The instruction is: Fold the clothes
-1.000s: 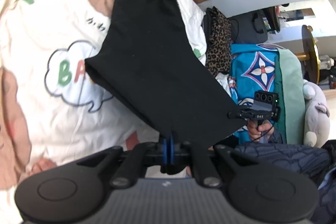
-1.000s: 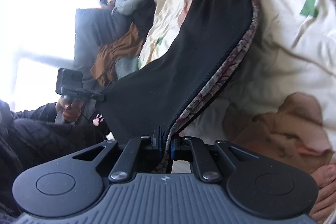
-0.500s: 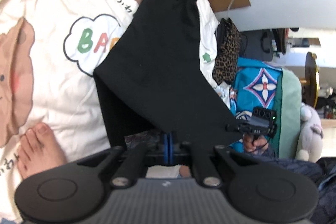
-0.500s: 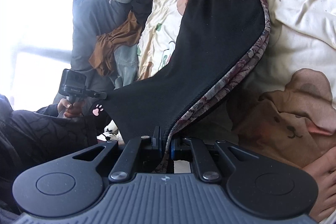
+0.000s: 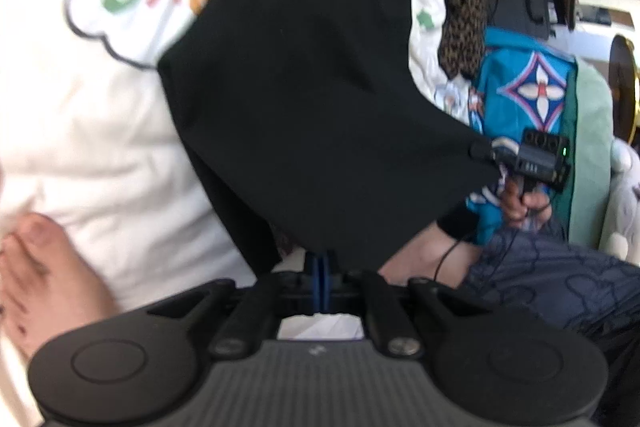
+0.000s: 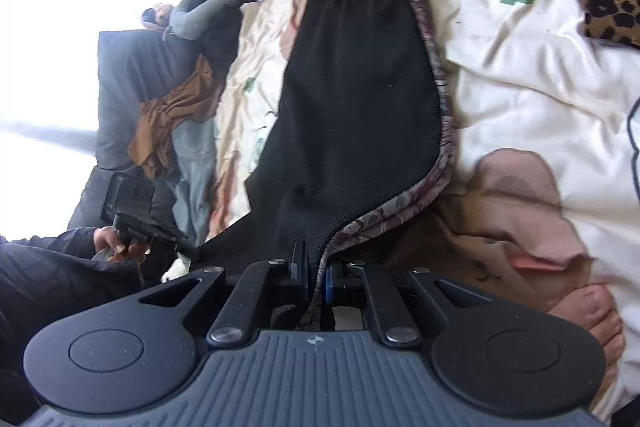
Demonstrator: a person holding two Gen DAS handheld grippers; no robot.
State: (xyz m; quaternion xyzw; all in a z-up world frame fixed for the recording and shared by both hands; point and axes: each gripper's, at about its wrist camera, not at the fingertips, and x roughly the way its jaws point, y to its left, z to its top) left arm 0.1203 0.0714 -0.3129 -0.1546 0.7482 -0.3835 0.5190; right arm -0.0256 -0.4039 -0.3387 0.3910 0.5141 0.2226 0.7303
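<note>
the left gripper (image 5: pixel 320 269), low centre of its frame, is clamped tight on a corner of the black garment (image 5: pixel 304 75). the right gripper (image 6: pixel 316 277) pinches another corner, floral lining showing. the garment stretches up the frame over the white printed bedsheet (image 5: pixel 80 115).

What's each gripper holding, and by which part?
Both are shut on the black garment: left gripper and right gripper each pinch its near edge, at opposite ends; the far end lies on the bedspread.
</note>
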